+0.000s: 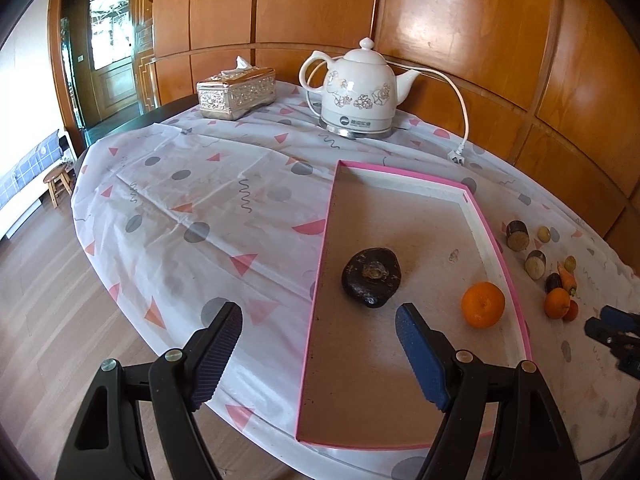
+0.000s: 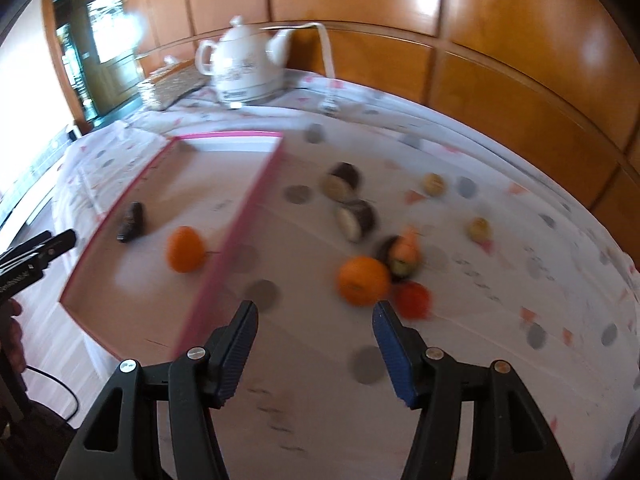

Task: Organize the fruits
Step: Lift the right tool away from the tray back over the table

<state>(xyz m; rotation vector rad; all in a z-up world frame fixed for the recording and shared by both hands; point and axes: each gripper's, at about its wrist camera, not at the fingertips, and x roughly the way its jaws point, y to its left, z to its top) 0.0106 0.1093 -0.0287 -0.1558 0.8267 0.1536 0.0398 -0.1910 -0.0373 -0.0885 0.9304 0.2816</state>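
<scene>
A pink-rimmed tray (image 1: 496, 236) lies on the table and holds a dark round fruit (image 1: 371, 277) and an orange (image 1: 483, 304). My left gripper (image 1: 319, 320) is open and empty, near the tray's front left edge. The tray (image 2: 244, 216), dark fruit (image 2: 131, 222) and orange (image 2: 185, 249) also show in the blurred right wrist view. My right gripper (image 2: 315, 317) is open and empty above the cloth, just short of a second orange (image 2: 363, 280) and a small red fruit (image 2: 414, 300). Loose pieces lie beyond: cut cane sections (image 2: 356, 218), a small carrot (image 2: 406, 248), pale round fruits (image 2: 479, 229).
A white kettle (image 1: 358, 92) with cord and plug (image 1: 456, 157) and a silver tissue box (image 1: 237, 93) stand at the back of the patterned tablecloth (image 1: 192, 200). Wood panelling rises behind. The table edge drops to wooden floor (image 1: 44, 320) on the left.
</scene>
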